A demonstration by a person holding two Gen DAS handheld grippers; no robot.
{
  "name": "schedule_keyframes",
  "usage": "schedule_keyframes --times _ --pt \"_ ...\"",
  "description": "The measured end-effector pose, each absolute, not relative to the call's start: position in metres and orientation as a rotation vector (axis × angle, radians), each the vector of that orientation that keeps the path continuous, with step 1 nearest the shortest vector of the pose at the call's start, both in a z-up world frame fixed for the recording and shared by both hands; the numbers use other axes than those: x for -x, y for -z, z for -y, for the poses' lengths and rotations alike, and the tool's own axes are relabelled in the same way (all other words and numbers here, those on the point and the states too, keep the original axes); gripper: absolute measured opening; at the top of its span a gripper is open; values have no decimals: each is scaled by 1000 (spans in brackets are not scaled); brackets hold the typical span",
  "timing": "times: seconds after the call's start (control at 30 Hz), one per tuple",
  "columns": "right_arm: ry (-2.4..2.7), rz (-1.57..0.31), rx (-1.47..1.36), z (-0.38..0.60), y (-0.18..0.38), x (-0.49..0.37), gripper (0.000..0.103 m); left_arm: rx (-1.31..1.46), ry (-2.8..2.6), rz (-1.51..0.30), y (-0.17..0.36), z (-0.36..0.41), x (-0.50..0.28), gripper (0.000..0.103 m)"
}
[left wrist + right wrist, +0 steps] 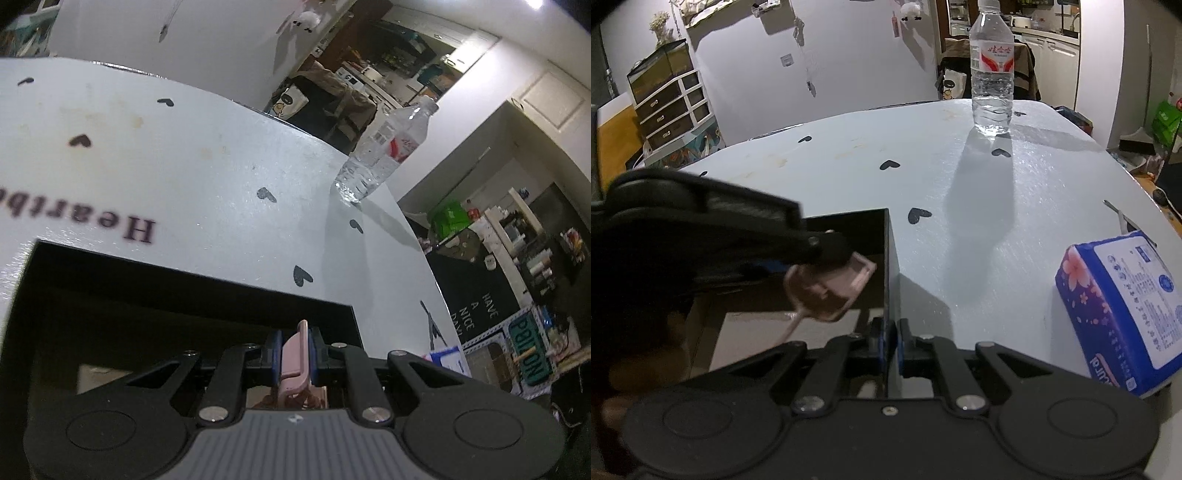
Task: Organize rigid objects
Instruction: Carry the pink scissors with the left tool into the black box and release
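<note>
A black open-topped box [203, 284] sits on the pale heart-print table [221, 166]. My left gripper [295, 345] is shut on a pink plastic scoop-like piece [295, 354] and holds it over the box's opening. In the right wrist view the left gripper [833, 258] reaches in from the left with the pink piece [831, 291], whose thin handle hangs down into the box [857, 232]. My right gripper [891, 341] is shut on the box's thin right wall [888, 280], one pad on each side.
A clear water bottle [991, 81] [384, 147] stands near the table's far edge. A blue tissue pack [1123, 310] [447, 358] lies at the right edge, with a thin dark metal tool [1123, 218] behind it. Room furniture lies beyond the table.
</note>
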State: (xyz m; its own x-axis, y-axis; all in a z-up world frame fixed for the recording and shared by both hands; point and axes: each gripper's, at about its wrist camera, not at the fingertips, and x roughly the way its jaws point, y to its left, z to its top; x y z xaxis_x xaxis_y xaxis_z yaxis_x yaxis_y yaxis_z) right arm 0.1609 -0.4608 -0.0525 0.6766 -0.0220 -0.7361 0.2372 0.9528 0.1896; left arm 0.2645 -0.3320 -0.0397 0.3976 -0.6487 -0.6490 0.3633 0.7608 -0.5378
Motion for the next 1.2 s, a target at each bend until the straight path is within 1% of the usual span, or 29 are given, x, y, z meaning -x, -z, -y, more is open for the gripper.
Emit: schedule_keyframes --times 0.13,0.17,0.2,0.23,0.27,0.3,0.43,0.67,0.73,0.77,0.83,0.93,1.13,1.2 --pt "150 -815 -283 462 53 -160 8 381 660 -976 45 336 -270 16" --pt "151 -815 -286 462 53 -160 8 394 668 -983 47 336 -271 17" --pt "151 -814 -290 462 54 -160 8 405 673 -989 48 336 -271 24" --pt "152 -814 -293 463 54 -160 8 411 686 -993 49 336 -271 33" --pt "153 -812 -295 463 54 -160 8 411 695 -994 48 336 -271 38" --pt "154 -809 -296 462 54 -160 8 407 698 -991 47 336 -270 50" --pt "158 -799 -300 462 56 -157 8 371 708 -945 39 332 -263 59" --pt "160 -789 -299 461 56 -155 8 316 729 -902 23 319 -252 70" --pt "160 -785 -297 460 56 -154 8 310 737 -882 18 313 -247 80" --pt "161 -783 -297 460 56 -153 8 302 737 -862 13 309 -244 83" --pt "162 -779 -300 460 56 -153 8 284 732 -823 6 303 -237 93" --pt "163 -772 -311 460 57 -151 9 255 720 -752 -8 289 -226 103" --pt "163 -767 -309 459 56 -150 9 180 632 -614 -31 260 -203 103" --pt "163 -765 -309 460 56 -150 9 160 596 -602 -34 250 -199 103"
